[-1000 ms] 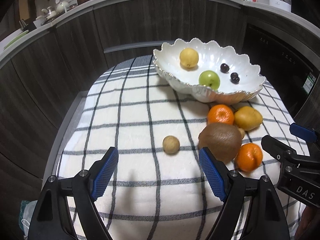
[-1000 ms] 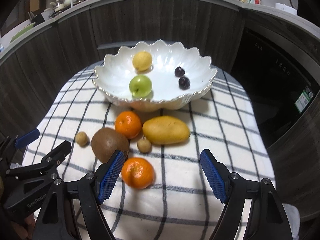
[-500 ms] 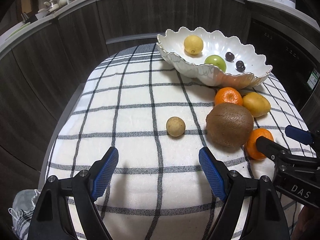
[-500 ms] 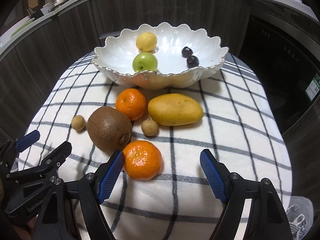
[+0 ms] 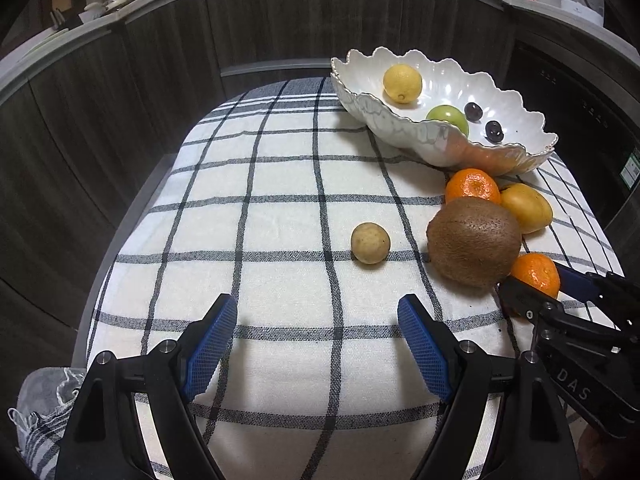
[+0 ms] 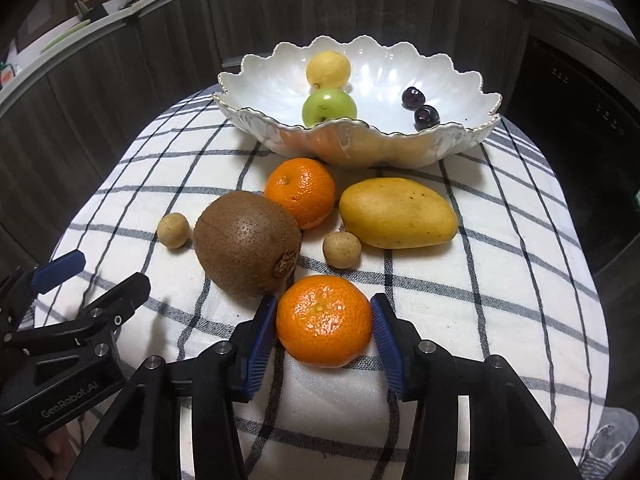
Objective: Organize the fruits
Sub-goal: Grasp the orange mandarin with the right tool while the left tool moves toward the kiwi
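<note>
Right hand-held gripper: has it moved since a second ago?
Yes. The right hand-held gripper has come down and forward toward the bowl, and its jaws have just been closing around the near orange.

My left gripper hangs with jaws wide apart over bare checked cloth near its front edge, nothing between the blue pads. Ahead lies a small tan longan. Toward the right edge sit a kiwi, a mandarin behind it and a mango. My right gripper has been closing around a second mandarin. The scalloped white bowl at the far right corner holds a lemon, a green apple and two dark cherries.
</note>
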The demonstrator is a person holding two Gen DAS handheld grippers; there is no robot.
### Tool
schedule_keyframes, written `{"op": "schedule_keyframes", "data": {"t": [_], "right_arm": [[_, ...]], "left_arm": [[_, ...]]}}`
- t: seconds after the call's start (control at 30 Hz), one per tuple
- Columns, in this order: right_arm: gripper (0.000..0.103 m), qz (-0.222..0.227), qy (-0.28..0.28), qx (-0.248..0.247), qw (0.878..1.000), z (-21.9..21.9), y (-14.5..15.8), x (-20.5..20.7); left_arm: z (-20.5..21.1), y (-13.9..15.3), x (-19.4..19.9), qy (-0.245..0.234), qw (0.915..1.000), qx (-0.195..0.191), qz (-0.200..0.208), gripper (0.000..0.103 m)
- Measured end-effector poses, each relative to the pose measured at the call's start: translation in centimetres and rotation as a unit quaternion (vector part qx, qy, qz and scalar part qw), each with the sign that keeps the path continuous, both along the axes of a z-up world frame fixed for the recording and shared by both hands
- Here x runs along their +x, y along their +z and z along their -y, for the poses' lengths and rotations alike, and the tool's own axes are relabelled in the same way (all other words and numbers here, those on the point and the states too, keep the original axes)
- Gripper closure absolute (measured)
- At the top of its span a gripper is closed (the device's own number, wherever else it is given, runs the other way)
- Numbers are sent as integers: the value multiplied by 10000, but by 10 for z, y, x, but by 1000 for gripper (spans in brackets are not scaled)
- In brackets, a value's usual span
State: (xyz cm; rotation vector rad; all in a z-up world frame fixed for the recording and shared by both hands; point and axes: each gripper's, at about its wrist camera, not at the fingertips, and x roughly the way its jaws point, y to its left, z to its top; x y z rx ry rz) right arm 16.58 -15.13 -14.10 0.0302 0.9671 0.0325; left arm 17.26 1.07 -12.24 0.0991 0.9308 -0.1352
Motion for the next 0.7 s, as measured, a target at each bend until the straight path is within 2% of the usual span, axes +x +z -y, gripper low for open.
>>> {"op": "schedule_keyframes", "data": {"t": [0.27,0.5,0.7], "right_arm": [[56,100,-101,158,9998,11,-1,-2],[56,461,-456,181,9977,38,18,-17],[56,514,-761,292,9953,61,24,-20]], "left_arm": [[8,4,-6,-101,9998,103,114,21],[38,14,-8,-521,9984,-15,221,21],[63,11,-3,-829,9964,-75,135,21]]}}
